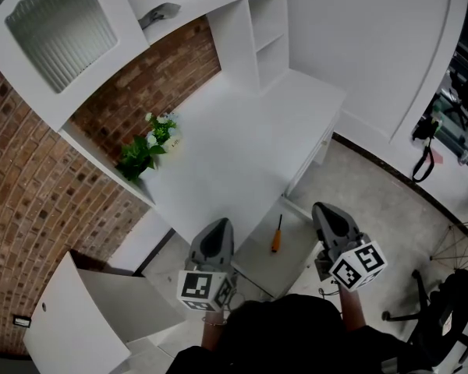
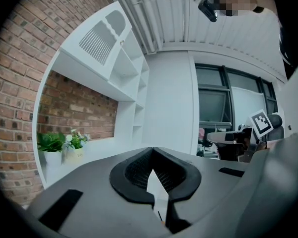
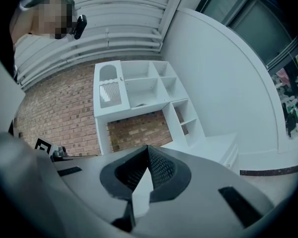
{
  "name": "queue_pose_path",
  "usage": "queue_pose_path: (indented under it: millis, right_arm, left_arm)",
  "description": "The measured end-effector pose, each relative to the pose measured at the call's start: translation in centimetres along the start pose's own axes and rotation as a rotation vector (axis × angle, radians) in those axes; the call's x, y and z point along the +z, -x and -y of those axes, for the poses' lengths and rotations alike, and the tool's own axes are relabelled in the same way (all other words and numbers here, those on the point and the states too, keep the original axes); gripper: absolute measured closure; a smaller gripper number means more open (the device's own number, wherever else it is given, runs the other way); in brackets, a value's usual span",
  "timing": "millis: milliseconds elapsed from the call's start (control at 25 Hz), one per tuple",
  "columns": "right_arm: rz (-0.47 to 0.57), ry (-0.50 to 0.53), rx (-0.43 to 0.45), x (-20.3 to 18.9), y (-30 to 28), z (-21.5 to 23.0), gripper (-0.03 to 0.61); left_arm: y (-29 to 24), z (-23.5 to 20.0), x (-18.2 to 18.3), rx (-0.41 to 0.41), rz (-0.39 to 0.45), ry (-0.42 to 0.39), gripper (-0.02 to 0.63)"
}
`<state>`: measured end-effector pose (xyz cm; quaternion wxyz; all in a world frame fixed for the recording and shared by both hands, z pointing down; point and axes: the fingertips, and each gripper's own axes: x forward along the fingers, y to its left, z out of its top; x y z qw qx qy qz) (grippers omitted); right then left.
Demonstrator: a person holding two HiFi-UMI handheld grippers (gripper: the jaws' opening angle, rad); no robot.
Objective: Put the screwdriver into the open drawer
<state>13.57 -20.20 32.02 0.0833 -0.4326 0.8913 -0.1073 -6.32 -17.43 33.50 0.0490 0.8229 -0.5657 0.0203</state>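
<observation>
Screwdriver (image 1: 276, 234): lies in open drawer (image 1: 261, 267), between left gripper (image 1: 221, 226) and right gripper (image 1: 324, 211). Both jaws pressed together, empty. I judge placing done; I'd withdraw level, clear of drawer.

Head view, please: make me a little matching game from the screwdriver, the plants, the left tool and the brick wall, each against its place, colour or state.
1 screwdriver
2 plants
3 left tool
4 brick wall

A shut, holding nothing
B red-brown
C lying in the open drawer
D standing on the desk, next to the bricks

Pairs: 1-C, 2-D, 3-A, 4-B
</observation>
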Motion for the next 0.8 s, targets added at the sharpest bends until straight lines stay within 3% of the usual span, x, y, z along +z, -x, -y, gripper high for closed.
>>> queue_pose_path:
  millis: [800]
  right_arm:
    - [-0.008,0.021,-0.035,-0.4,0.7,1.4,0.563]
  left_arm:
    - [-0.3,0.1,0.0,0.010,0.001,-0.006,0.604]
